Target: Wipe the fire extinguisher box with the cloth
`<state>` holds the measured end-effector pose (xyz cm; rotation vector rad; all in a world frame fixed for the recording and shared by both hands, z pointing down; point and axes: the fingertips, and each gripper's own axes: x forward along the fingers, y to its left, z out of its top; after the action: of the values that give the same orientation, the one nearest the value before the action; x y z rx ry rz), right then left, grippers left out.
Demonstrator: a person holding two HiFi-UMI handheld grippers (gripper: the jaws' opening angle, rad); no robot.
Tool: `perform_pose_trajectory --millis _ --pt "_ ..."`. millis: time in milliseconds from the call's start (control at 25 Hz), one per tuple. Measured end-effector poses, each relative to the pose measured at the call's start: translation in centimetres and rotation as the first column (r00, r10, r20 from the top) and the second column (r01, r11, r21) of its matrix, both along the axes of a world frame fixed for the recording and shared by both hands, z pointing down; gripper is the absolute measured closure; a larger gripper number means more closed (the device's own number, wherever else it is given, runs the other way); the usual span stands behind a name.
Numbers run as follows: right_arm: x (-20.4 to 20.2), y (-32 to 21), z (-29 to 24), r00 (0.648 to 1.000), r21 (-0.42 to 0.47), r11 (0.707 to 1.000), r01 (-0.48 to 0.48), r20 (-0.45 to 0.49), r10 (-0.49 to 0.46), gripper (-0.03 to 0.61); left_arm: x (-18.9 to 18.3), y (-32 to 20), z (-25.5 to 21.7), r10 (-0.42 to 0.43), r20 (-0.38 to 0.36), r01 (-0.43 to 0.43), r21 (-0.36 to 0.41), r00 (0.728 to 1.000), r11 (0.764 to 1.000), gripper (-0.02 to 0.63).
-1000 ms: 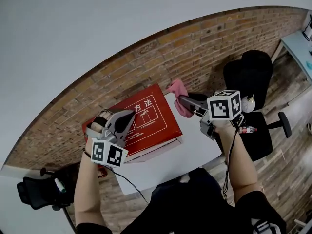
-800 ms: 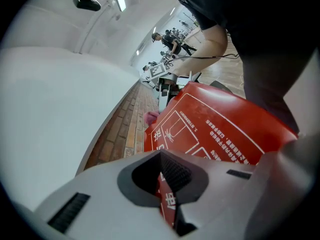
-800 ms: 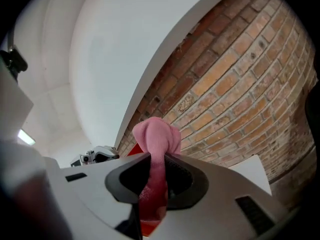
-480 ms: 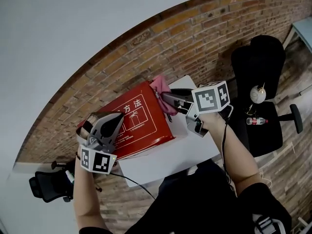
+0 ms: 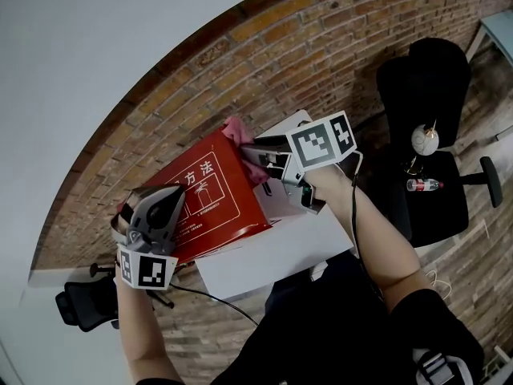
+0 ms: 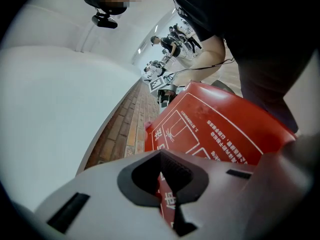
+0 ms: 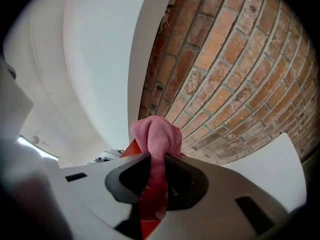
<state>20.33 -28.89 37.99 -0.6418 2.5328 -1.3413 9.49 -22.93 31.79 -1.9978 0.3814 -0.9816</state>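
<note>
Head view showed the box (image 5: 210, 200) propped at a slant on the far left part of the tabletop (image 5: 276, 251), its red printed face turned up toward us. We judged it stiff and thin-walled, with a smooth painted face the cloth should slide over. It looked light enough to shift under a push, so it wanted a hold on an outer edge, clear of the face to be wiped.

The left gripper (image 5: 175, 196) sat at its lower left edge. In the left gripper view the jaws of the left gripper (image 6: 167, 186) were closed to a slit with a sliver of red panel in it, so we took it to be pinching that edge.

The cloth (image 5: 235, 127) was pink, soft and limp. It was best held bunched with a wad left proud of the jaws, as it was here. The right gripper (image 5: 245, 147) had its jaws clamped on it, with the wad at the box's top right corner. We could not tell whether it pressed on the red.

The tabletop was white, bare and smooth, offering little grip under the box. Behind it ran a brick wall (image 5: 272, 58) below white plaster. To the right, on a wood floor, stood a black chair (image 5: 425, 95) with a bottle (image 5: 423, 185) on its seat.
</note>
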Motion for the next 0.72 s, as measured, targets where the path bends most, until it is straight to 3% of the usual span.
perform_pose_trajectory --millis 160,720 --pt "-0.1 -0.3 0.2 1.000 -0.003 1.000 0.014 0.011 -0.014 0.492 0.0 -0.1 0.1 -0.002 0.000 0.002 -0.002 1.000 1.000 0.586" --pt "0.0 -1.1 4.3 0.995 -0.020 1.000 0.005 -0.099 -0.007 0.491 0.0 -0.3 0.2 -0.002 0.001 0.002 -0.005 1.000 1.000 0.586"
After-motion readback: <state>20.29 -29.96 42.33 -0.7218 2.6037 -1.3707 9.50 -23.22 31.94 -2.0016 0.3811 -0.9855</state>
